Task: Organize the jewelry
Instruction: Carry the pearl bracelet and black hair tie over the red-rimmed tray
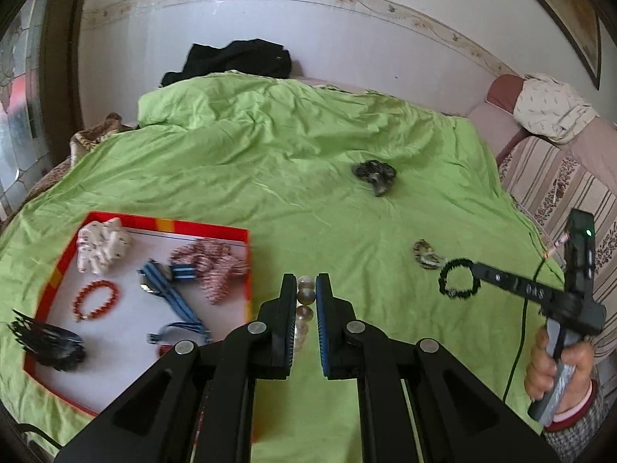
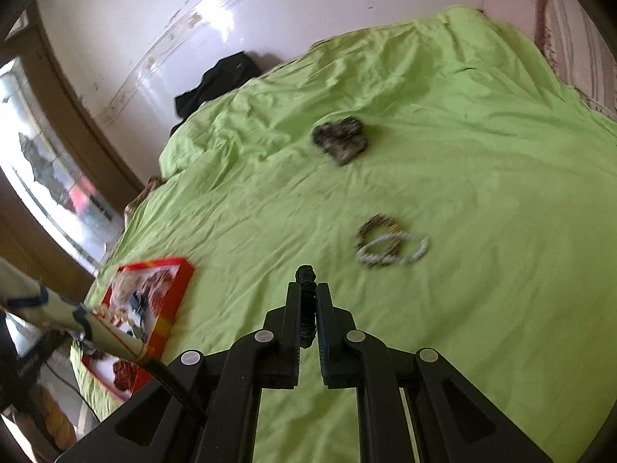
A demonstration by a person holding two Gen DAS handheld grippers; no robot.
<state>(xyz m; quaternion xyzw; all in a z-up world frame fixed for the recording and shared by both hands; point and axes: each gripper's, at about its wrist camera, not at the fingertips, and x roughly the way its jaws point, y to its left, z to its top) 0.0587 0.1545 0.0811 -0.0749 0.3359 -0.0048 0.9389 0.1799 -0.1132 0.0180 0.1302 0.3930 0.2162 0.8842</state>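
My left gripper [image 1: 306, 283] is shut on a clear bead bracelet [image 1: 305, 297] and holds it just right of the red tray [image 1: 246, 239]. The tray holds a white scrunchie [image 1: 101, 249], a red bead bracelet [image 1: 96, 300], blue striped bands [image 1: 166, 283], a pink striped scrunchie [image 1: 212, 264] and a black claw clip [image 1: 46, 341]. My right gripper [image 2: 307, 289] is shut on a black hair tie [image 2: 306, 301], also seen in the left wrist view [image 1: 458, 278]. Two bracelets [image 2: 389, 245] and a dark scrunchie [image 2: 341, 141] lie on the green sheet [image 2: 482, 193].
The bed's green sheet [image 1: 270, 177] is wrinkled. Black clothing [image 1: 235, 61] lies at the head by the wall. A striped sofa with a pillow [image 1: 551, 108] stands at the right. A cable [image 1: 520, 328] trails by the right hand.
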